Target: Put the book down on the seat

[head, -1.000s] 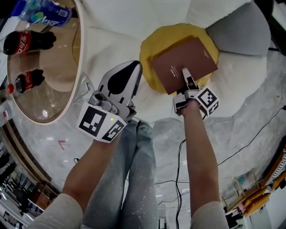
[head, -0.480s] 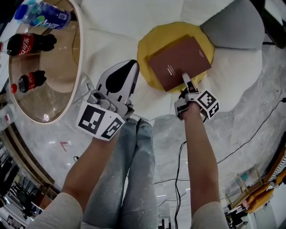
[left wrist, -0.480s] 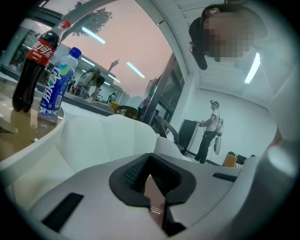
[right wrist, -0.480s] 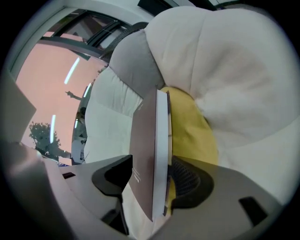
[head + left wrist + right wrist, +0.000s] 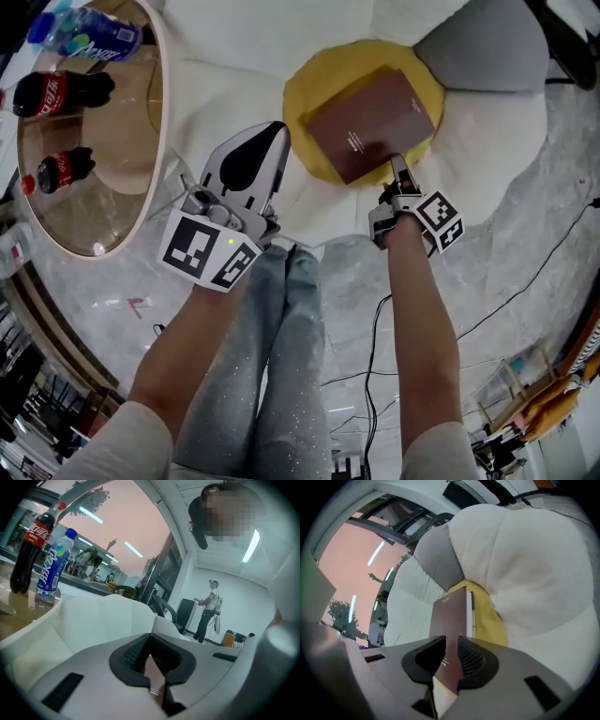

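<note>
Book (image 5: pixel 368 122) flat on yellow cushion (image 5: pixel 319 86), looking placed; right gripper (image 5: pixel 397 163) jaws loose, just closing about its near edge.

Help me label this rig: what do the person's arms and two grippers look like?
The left gripper and right gripper each have a light grey shell, black ribbed pads and a cube of black-and-white square markers. The person wears pale short sleeves. The right gripper's jaws have just been closing, with the edge of the brown rectangular book showing between them.
</note>
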A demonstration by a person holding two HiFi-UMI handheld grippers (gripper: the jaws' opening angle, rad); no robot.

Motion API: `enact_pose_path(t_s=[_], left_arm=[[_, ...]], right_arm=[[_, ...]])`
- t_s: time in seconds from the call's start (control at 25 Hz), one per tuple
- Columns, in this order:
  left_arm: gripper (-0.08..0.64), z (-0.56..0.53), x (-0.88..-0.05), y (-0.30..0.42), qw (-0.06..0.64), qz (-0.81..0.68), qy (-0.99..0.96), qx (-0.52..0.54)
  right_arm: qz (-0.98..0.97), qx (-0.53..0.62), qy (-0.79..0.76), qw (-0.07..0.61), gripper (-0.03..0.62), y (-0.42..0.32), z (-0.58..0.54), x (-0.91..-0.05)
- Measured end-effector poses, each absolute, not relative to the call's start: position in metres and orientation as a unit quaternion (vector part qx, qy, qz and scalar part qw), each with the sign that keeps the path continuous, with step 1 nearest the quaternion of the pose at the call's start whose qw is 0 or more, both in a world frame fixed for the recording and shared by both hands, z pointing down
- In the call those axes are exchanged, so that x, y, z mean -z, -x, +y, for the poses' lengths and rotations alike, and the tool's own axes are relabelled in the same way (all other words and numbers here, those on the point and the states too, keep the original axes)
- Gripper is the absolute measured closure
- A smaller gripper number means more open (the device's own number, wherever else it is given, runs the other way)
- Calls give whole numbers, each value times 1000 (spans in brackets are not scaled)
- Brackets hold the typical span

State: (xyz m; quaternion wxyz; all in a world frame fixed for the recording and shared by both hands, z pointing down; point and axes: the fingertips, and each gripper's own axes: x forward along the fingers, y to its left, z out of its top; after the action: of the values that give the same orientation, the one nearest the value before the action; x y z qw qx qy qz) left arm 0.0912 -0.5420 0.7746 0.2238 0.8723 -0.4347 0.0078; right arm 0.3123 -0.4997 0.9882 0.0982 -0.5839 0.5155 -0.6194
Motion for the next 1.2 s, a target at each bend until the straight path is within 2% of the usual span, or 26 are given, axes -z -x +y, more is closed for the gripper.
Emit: enact_pose_path(t_s=[0.12,0.28,0.84,1.2], left_arm=[[545,-541,-774,-93,214,-434,-875,-15],[545,-540,-773,-93,210,-434,-876,-18],[545,-549,-758,-88,176,-445,-877,-32],[545,-566,-730,-85,154,-452,-878,-23]], right_arm=[[511,621,584,109,525,-312,-503,-984],[528,600,595,86,555,-310,-507,-977],[623,436,650,18,566,-332,-534,-905],[668,301,677,63,566,-351,-556,-784]])
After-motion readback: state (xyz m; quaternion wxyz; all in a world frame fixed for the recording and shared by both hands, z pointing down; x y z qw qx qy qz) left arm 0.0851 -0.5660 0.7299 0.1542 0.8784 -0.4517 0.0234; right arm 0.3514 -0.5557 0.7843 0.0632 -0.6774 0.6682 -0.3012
